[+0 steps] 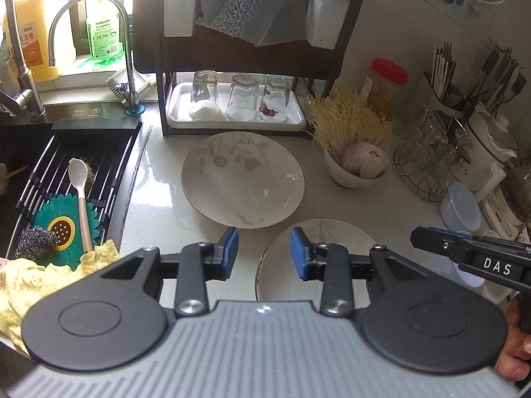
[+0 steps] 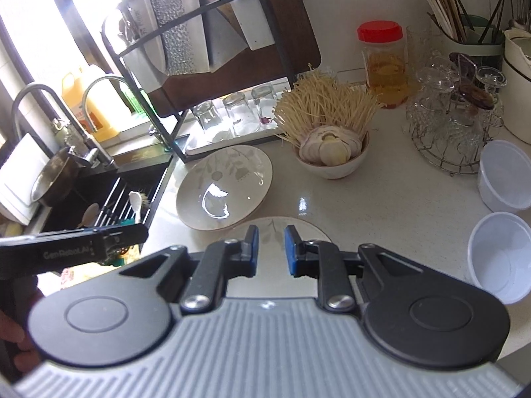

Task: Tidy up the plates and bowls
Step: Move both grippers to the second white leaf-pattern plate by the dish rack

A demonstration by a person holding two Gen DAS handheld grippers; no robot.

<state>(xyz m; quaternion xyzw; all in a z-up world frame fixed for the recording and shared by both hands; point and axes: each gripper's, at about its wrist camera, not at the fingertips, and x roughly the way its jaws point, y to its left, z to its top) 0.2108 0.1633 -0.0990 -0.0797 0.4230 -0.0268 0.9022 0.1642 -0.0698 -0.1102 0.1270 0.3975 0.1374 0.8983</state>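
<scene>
Both grippers I hold are empty, left gripper (image 1: 264, 252) moderately parted, right gripper (image 2: 268, 248) narrow; large plate (image 1: 242, 179) and small plate (image 1: 327, 242) lie unstacked on counter (image 1: 159, 205); sorting remains.

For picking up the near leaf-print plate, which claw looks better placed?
Probably the right claw: its jaws stand apart and empty directly over the near plate. The left claw points at bare counter beside that plate's left rim, nearer the larger plate.

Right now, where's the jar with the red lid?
The jar stands at the back of the counter by the wall, behind the bowl of noodles, with the glass rack on its right in both views.
</scene>
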